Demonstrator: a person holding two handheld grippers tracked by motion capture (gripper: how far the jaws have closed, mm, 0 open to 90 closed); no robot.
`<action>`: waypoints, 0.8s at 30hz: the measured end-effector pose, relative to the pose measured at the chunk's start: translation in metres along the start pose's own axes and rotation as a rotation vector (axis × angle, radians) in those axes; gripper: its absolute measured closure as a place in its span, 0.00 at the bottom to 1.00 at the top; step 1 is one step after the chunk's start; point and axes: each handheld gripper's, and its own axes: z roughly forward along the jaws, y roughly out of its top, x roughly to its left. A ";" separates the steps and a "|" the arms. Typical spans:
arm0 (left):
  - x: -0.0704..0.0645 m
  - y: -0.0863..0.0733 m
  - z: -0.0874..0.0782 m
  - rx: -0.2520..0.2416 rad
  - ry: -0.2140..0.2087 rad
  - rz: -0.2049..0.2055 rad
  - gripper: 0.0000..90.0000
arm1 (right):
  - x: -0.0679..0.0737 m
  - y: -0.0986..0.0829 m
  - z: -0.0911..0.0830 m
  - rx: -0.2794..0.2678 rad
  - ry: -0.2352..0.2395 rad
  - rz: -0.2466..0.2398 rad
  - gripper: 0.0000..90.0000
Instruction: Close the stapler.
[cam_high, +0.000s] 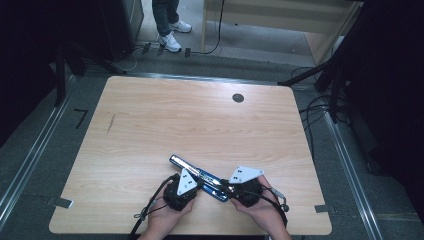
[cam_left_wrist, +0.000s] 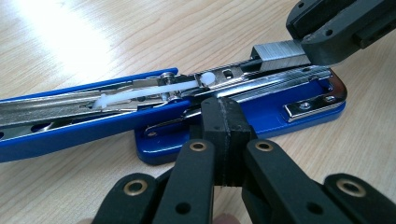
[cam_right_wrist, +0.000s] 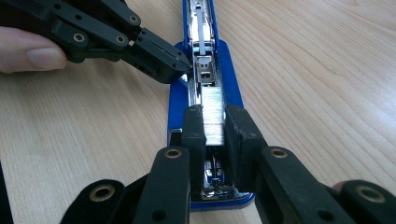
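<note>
On pale wood table (cam_high: 150, 125), left gripper (cam_left_wrist: 223, 135) closed; right gripper (cam_right_wrist: 215, 126) grips staples (cam_right_wrist: 212, 114).

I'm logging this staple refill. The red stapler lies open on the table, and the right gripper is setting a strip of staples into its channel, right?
Not quite: the stapler is blue, as the right gripper view shows. The rest holds: it lies open, and the right gripper holds the staple strip over its channel.
</note>
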 end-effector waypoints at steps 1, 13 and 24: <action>0.000 0.000 0.000 -0.001 0.000 -0.002 1.00 | 0.000 0.000 0.000 0.003 0.002 -0.003 0.88; 0.000 0.000 0.000 0.000 0.000 0.000 1.00 | -0.001 0.003 0.001 0.022 0.029 -0.023 0.88; 0.000 0.000 0.000 -0.001 -0.002 -0.003 1.00 | -0.002 0.008 0.001 0.059 0.019 -0.032 0.88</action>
